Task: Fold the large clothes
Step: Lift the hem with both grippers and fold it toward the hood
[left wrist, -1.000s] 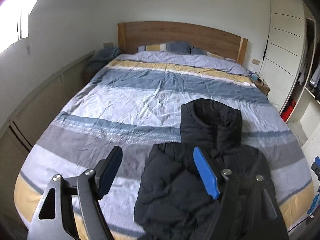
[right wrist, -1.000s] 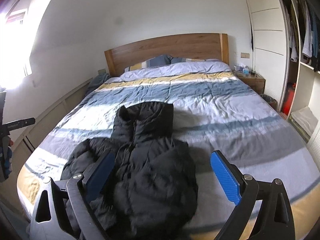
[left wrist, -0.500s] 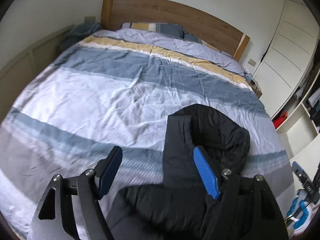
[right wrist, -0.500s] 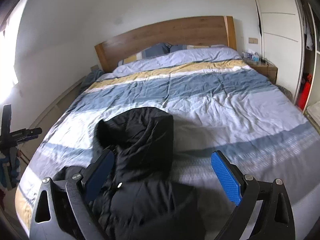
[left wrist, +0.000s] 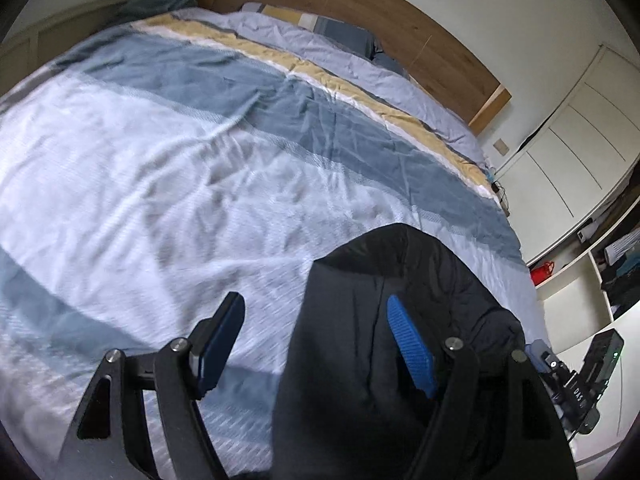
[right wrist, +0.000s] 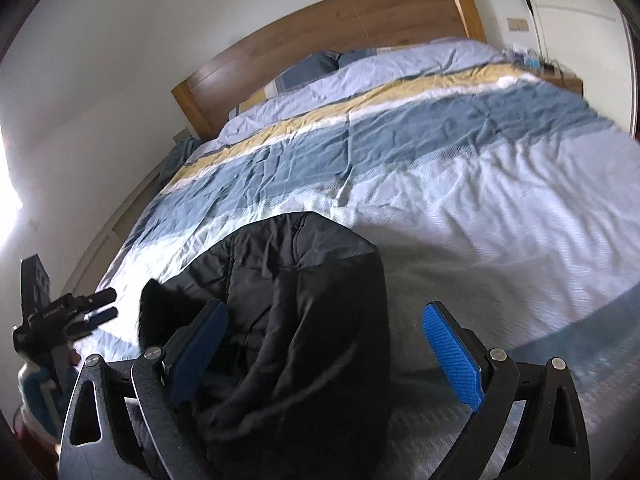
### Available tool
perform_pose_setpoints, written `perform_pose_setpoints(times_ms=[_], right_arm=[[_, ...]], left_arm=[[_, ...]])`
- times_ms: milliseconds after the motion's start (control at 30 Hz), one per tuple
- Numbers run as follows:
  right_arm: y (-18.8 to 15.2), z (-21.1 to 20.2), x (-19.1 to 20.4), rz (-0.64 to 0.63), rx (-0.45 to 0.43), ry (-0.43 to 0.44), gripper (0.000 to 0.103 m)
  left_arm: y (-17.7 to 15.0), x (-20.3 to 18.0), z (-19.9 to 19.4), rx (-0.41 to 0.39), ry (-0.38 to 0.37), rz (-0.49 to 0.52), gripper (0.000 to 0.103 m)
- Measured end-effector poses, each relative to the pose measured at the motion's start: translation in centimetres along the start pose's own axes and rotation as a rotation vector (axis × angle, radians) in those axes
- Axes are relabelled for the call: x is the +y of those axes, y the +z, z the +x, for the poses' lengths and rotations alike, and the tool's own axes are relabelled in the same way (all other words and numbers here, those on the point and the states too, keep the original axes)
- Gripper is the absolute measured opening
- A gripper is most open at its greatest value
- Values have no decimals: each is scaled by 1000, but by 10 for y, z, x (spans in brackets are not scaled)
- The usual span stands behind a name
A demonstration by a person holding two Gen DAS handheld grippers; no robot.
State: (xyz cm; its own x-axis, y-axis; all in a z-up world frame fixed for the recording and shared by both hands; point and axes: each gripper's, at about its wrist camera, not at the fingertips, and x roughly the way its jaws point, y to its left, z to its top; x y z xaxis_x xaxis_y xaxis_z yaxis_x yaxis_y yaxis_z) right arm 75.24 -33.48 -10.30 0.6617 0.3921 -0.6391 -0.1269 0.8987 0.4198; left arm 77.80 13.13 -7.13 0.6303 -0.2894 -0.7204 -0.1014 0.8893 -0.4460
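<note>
A black, puffy quilted jacket with a hood lies on a wide bed covered by a quilt striped in pale blue, slate blue, white and mustard. The hood end points toward the wooden headboard; the body of the jacket runs back toward the foot of the bed, under both cameras.

Seen from the left wrist, the left hand-held gripper hangs above the jacket's left edge with its jaws wide apart and nothing between them. One blue pad is over the black fabric, the other over the bare quilt, so the jaws straddle that edge, probably lining up to pinch it.

Seen from the right wrist, the right hand-held gripper is likewise spread wide and empty, one pad above the hood area and one above the quilt at the jacket's right edge. The jacket looks rumpled and unfolded, so folding seems not yet begun.

A white wardrobe stands past the far side of the bed. Motion blur softens the quilt's texture.
</note>
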Motion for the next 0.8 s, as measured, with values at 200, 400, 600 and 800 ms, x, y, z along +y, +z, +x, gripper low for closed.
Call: perform_pose_setpoints(times_ms=[200,400,600,800], right_arm=[[-1,42,-8,21,38,45,96],[-4,65,-9,28,91,73,60],[-2,55,1,-9,113,92,22],[-1,9,23,-70,113,113,17]], left_arm=[[-6,-2,51,43,-61,-54,72],[-19,-11,81,110,-94,-72,71],[-24,-37,64,110,-125,-13,58],[-31,-52,23,107,-100,31,29]])
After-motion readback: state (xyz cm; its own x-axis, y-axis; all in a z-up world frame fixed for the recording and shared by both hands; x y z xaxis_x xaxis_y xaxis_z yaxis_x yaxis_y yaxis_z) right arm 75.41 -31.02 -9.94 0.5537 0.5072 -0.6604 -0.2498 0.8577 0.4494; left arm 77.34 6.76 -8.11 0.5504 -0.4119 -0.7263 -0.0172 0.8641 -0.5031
